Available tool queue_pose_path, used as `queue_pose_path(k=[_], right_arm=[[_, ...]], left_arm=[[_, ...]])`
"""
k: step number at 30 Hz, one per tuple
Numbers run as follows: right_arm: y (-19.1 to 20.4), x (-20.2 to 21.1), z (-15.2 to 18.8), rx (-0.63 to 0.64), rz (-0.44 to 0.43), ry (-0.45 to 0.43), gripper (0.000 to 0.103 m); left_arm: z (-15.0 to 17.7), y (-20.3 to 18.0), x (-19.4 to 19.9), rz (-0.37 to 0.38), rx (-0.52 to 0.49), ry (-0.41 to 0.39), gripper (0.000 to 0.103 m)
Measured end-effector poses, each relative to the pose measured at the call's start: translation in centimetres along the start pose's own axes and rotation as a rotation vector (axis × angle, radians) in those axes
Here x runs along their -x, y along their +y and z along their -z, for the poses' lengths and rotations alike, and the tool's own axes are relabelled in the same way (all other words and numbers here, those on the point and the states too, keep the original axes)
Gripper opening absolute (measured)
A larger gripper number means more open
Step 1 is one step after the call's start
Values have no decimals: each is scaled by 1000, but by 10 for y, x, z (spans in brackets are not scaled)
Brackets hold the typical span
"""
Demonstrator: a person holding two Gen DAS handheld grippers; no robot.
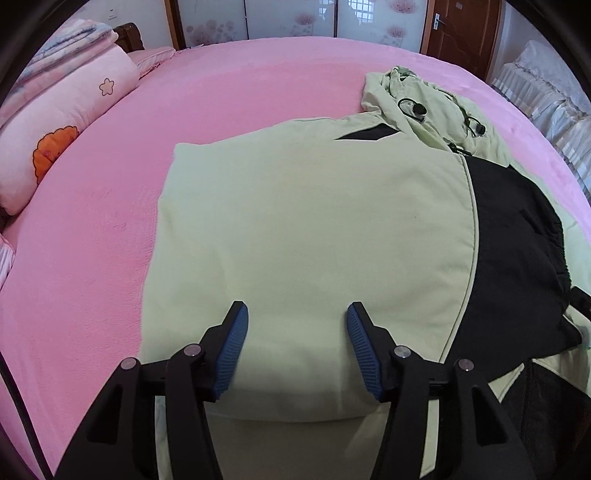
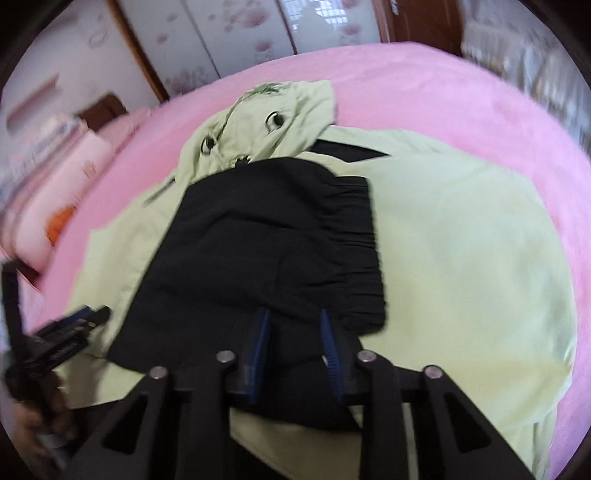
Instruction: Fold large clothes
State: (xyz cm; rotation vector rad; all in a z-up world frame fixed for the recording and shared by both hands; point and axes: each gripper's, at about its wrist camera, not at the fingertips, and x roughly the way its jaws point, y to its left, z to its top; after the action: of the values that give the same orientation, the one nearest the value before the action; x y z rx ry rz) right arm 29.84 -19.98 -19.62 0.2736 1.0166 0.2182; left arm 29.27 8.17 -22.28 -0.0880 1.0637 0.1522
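Note:
A pale green jacket (image 1: 295,221) with black panels lies spread on the pink bed (image 1: 92,258), its hood (image 1: 417,99) with black cord stoppers bunched at the far end. My left gripper (image 1: 297,314) hangs open over the smooth green part, nothing between its blue pads. In the right wrist view a black sleeve section (image 2: 277,240) lies folded across the green jacket body (image 2: 461,240). My right gripper (image 2: 294,321) hovers at the sleeve's near end, its jaws narrow with black cloth seen between them; blur hides whether they pinch it. The left gripper (image 2: 92,314) shows at lower left.
Pink quilts and pillows (image 1: 62,122) are stacked at the bed's left end. Sliding wardrobe doors (image 1: 295,18) and a brown door (image 1: 461,29) stand behind the bed. A white ruffled cover (image 1: 546,103) lies beyond the right edge. Bare pink sheet (image 2: 443,81) surrounds the jacket.

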Motion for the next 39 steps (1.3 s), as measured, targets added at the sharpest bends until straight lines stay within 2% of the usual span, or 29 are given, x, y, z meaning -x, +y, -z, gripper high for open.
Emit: queue_pose_path(k=[2, 3, 7, 9, 14, 18, 20, 24, 29, 32, 34, 36, 39], right_arm=[[-9, 22, 8, -20, 83, -40, 28], [-12, 34, 13, -26, 94, -52, 28], [-13, 77, 34, -66, 55, -94, 28], [-9, 97, 37, -60, 55, -115, 28], [14, 148, 42, -43, 42, -149, 28], [35, 187, 47, -14, 84, -187, 28], [43, 207, 52, -3, 104, -212, 31], [57, 252, 72, 29, 123, -268, 43], [73, 296, 98, 68, 118, -309, 44], [82, 318, 113, 89, 114, -335, 47], [88, 331, 122, 103, 118, -358, 57], [92, 342, 132, 114, 120, -388, 61], [97, 354, 147, 126, 106, -403, 63]], left_arm=[[2, 4, 10, -4, -1, -1, 55], [5, 4, 17, -4, -3, -5, 55], [14, -2, 56, 17, -20, -46, 56], [20, -4, 83, 22, -24, -77, 66], [33, -13, 157, 44, -21, -177, 79], [45, -17, 215, 59, -20, -239, 90], [53, -19, 242, 70, -23, -267, 90], [74, -22, 288, 56, -31, -302, 92], [105, -21, 340, 56, -37, -338, 92], [121, -17, 366, 59, -25, -351, 92], [131, -12, 380, 69, -13, -356, 92], [141, -9, 392, 69, -8, -369, 92], [160, -5, 405, 64, -8, -378, 93]])
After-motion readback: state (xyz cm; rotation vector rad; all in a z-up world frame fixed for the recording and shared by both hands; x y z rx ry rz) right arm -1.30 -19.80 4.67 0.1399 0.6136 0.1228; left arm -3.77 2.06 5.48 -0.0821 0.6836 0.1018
